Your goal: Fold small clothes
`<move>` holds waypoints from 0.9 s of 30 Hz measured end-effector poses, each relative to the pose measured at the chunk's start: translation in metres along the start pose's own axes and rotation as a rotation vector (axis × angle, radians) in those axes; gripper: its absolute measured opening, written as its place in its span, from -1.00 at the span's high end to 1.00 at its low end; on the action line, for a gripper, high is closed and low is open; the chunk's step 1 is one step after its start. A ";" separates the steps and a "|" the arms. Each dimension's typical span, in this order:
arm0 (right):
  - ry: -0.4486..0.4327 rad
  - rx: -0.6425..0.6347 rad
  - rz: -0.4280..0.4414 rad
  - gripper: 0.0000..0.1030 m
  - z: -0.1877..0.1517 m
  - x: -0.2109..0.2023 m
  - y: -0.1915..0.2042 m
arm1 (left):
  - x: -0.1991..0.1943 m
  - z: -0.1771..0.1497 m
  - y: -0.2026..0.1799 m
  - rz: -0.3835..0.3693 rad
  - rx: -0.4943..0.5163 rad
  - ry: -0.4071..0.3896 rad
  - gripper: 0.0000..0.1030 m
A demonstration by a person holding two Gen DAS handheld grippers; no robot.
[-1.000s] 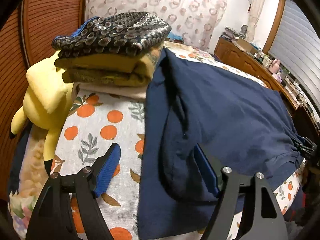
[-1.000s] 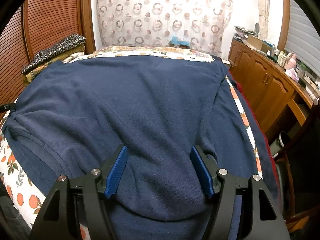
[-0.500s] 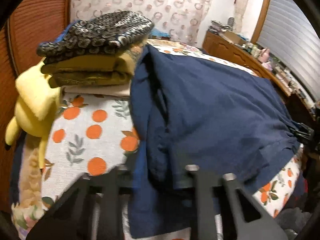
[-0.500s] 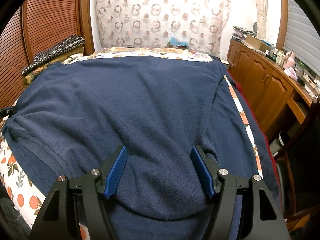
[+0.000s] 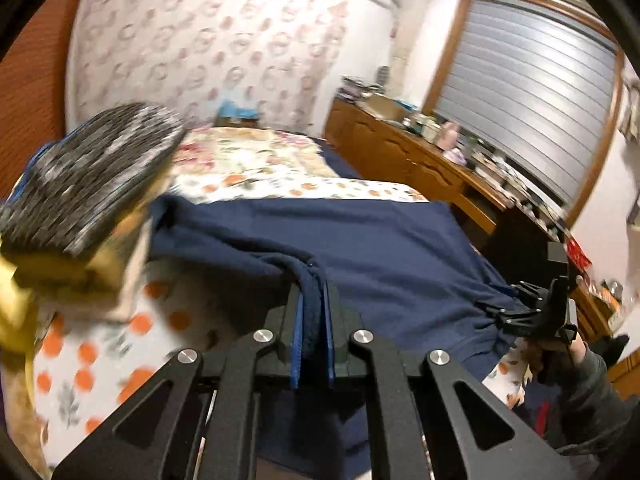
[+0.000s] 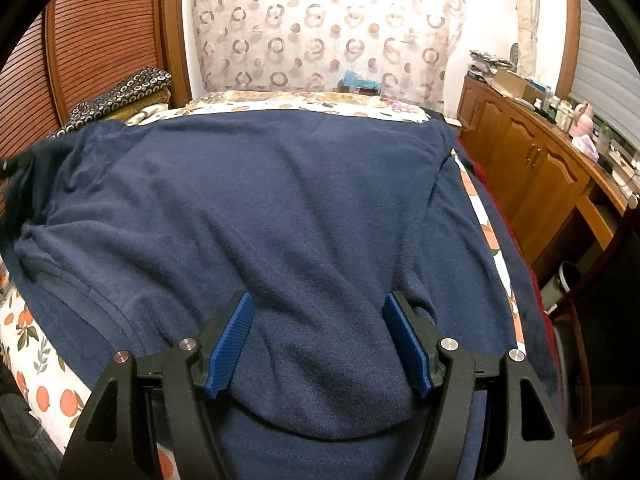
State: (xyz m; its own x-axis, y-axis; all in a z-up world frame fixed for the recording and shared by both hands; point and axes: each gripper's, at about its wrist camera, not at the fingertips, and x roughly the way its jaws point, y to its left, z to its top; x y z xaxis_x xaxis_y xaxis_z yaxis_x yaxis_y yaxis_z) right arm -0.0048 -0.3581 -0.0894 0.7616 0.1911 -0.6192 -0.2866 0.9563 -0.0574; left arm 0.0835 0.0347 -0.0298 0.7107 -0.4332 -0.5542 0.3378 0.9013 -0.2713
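Bed [image 6: 44,364]: I am working over a bed; its cover is white with printed oranges and leaves, bare along the near left edge and in a strip at the far end.
Navy garment [image 6: 280,208]: lies spread wide over most of the bed, reaching nearly both sides; in my left view, its left edge is bunched up off the cover.
Folded pile [image 6: 124,96]: at the far left corner by the wooden wall, a dark ring-patterned piece on top of yellow-brown folded cloth.
Yellow plush [image 5: 12,304]: blurred, at the left edge under the pile.
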 end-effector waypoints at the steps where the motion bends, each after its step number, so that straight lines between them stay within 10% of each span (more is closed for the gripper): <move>1: 0.001 0.004 0.004 -0.37 0.000 0.000 -0.001 | 0.003 0.005 -0.006 -0.014 0.013 0.001 0.81; 22: -0.137 0.137 -0.028 -0.37 -0.024 -0.069 -0.049 | 0.057 0.084 -0.179 -0.324 0.280 0.053 0.81; 27: -0.131 0.142 -0.025 -0.37 -0.029 -0.066 -0.045 | 0.078 0.065 -0.186 -0.268 0.339 0.135 0.25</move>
State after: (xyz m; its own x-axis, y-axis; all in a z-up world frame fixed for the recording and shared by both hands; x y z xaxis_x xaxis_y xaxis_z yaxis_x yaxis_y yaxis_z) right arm -0.0586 -0.4201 -0.0686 0.8392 0.1854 -0.5112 -0.1888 0.9809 0.0459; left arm 0.1166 -0.1661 0.0289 0.4917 -0.6281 -0.6032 0.6976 0.6986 -0.1588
